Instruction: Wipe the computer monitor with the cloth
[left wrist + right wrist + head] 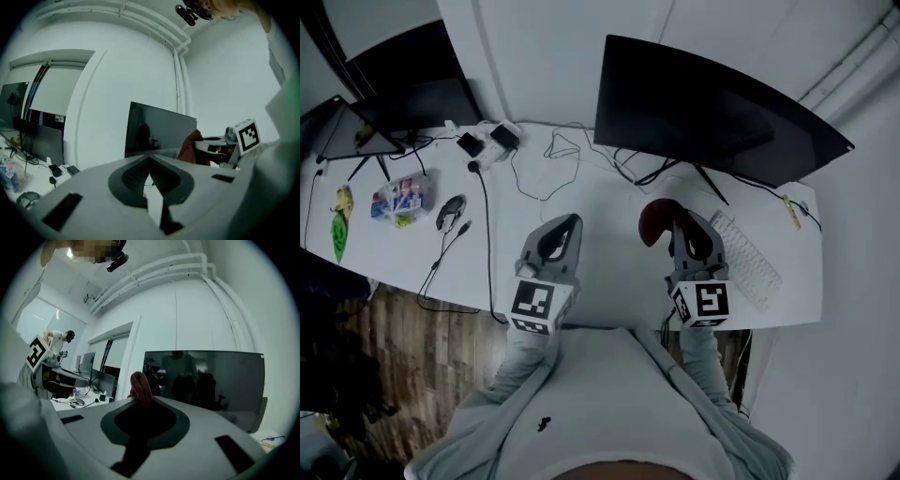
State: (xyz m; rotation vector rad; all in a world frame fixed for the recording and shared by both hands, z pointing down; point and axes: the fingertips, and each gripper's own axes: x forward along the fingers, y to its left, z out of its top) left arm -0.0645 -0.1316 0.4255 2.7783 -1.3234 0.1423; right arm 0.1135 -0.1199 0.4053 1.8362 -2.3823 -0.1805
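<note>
Head view: right gripper (677,221) clamps the red cloth (657,221) short of the monitor (712,112) at the desk's (609,272) back edge. Left gripper (565,227) is closed and empty. This looks like the approach; next, press the cloth onto the screen.

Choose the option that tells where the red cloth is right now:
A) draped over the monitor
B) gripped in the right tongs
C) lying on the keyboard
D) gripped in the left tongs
B: the red cloth sticks up from between the shut jaws of the right tongs, short of the monitor, while the left tongs hold nothing.
</note>
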